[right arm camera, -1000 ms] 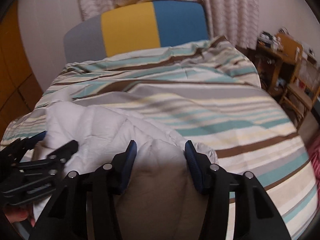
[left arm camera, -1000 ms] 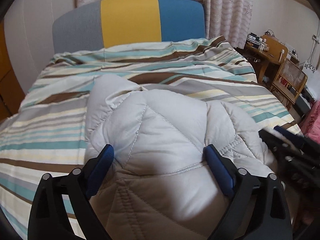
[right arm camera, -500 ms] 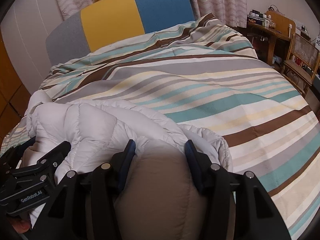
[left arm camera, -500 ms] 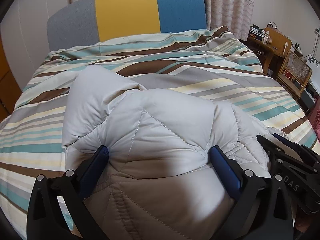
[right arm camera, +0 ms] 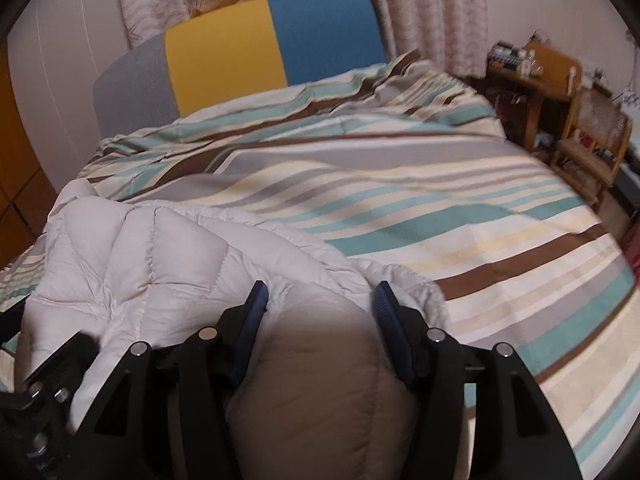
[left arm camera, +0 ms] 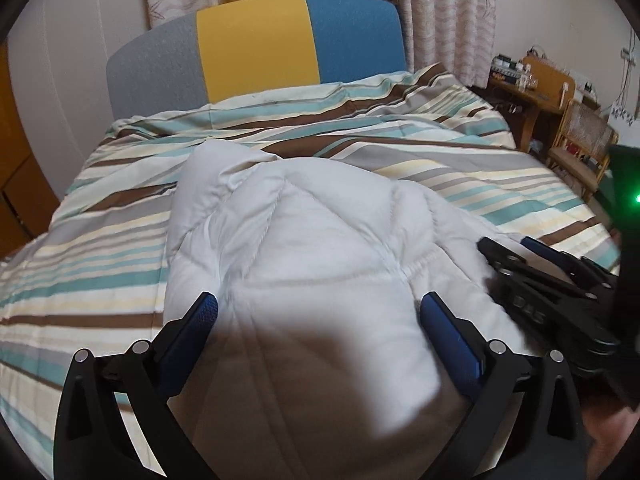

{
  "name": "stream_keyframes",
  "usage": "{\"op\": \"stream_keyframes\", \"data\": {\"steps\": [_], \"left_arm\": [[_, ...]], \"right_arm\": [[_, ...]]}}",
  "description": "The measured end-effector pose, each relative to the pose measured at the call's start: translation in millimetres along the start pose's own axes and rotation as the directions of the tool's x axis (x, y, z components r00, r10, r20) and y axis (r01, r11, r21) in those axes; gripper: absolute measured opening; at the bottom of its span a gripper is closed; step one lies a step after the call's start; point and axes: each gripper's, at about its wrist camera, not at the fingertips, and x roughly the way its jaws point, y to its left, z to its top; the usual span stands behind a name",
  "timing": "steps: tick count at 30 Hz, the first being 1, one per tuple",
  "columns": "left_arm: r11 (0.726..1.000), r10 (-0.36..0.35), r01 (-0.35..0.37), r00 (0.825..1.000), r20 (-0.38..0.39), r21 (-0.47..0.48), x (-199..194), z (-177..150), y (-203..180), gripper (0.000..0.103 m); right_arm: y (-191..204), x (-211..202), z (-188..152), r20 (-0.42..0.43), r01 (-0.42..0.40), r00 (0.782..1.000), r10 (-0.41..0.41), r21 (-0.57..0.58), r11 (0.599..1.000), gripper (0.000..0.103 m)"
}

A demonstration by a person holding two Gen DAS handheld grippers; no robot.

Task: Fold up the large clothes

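The near part of the quilted jacket (left arm camera: 320,248) passes under the lower frame edge in both wrist views, its hem and sleeves out of sight. The small items on the wooden table (left arm camera: 532,84) are too small to identify. The right hand-held gripper (left arm camera: 516,254), at the left wrist view's right border, is blurred and partly cut off.
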Motion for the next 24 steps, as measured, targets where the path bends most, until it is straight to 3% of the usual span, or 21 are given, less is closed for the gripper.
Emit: {"op": "stream_keyframes", "data": {"steps": [9, 17, 20, 24], "left_arm": [[1.0, -0.026, 0.027, 0.991, 0.13, -0.007, -35, -31, -9, 0.1], [0.997, -0.062, 0.051, 0.976, 0.209, 0.057, -23, -49, -14, 0.1], [0.994, -0.095, 0.084, 0.975, 0.2, 0.064, -12, -49, -12, 0.1], [0.995, -0.088, 0.076, 0.977, 0.196, 0.067, -9, -48, -14, 0.1]], "right_arm": [[-10, -57, -24, 0.092, 0.005, 0.996, -0.008, 0.039, 0.999, 0.065], [-30, -37, -38, 0.018, -0.08, 0.997, 0.078, 0.145, 0.986, 0.075], [-28, -36, -41, 0.028, -0.06, 0.998, 0.057, 0.135, 0.989, 0.075], [-24, -36, -43, 0.029, -0.039, 0.999, 0.036, 0.127, 0.991, 0.075]]}}
